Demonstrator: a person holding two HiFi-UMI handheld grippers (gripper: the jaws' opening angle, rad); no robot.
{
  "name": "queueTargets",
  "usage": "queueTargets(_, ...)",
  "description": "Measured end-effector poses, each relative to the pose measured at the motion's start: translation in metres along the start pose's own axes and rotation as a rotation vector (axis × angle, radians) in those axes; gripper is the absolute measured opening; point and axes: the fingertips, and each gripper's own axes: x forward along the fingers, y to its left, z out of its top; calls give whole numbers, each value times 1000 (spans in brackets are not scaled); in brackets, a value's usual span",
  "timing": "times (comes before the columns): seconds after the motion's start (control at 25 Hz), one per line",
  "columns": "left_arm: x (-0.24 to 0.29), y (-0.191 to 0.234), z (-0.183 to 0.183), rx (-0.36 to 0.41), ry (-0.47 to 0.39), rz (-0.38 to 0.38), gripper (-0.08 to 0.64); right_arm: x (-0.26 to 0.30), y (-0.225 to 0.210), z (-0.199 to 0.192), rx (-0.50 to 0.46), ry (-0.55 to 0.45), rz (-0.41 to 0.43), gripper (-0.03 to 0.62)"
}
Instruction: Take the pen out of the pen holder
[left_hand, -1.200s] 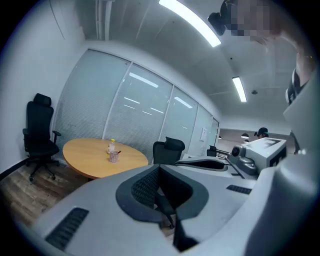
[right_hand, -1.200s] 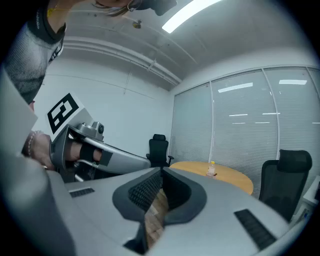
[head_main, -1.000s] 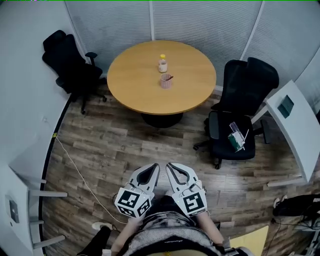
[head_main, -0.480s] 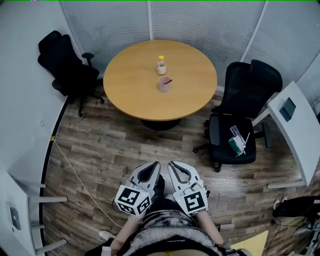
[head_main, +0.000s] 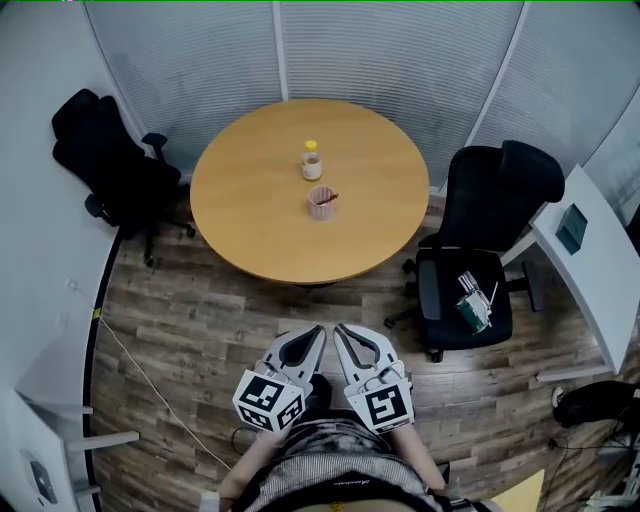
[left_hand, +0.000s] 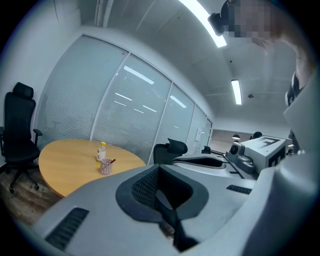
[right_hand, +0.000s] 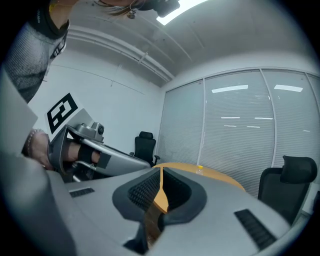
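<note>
A pink mesh pen holder (head_main: 321, 202) stands near the middle of the round wooden table (head_main: 250, 220), with a dark pen (head_main: 330, 197) leaning out of it. In the left gripper view the pen holder (left_hand: 106, 166) shows small and far off. My left gripper (head_main: 312, 332) and right gripper (head_main: 341, 332) are held side by side close to my body, over the wooden floor and well short of the table. Both are shut with nothing between the fingers. The left gripper (left_hand: 159, 168) and the right gripper (right_hand: 161, 170) show their jaws pressed together.
A small yellow-capped bottle (head_main: 312, 160) stands just behind the pen holder. A black office chair (head_main: 105, 165) is left of the table. Another black chair (head_main: 480, 240) at the right carries green and white items (head_main: 472, 298). A white desk (head_main: 585, 255) and a floor cable (head_main: 150, 375) are nearby.
The table, pen holder and chairs have slid down and left in the head view as I move closer. Both grippers stay shut and close to my body.
</note>
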Motion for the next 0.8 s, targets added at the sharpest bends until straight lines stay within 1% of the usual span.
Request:
queueTargets(0.12,13,17,8,-3,3,-20,5,22,-10,3,21,5,-15,31)
queueTargets(0.24,23,32,12,-1,8,-43,5,42,-17,2,1,14,-24,31)
queueTargets(0.48,33,60,20,5,12,-77,5,74,-23,4,32,11,-66,31)
queueTargets(0.64,37,70,23,0,13,-86,5,83,-28,2,60,19,-88,31)
queueTargets(0.8,42,81,26,-13,11,-76,5,94,-31,-3,43,44,-70,31)
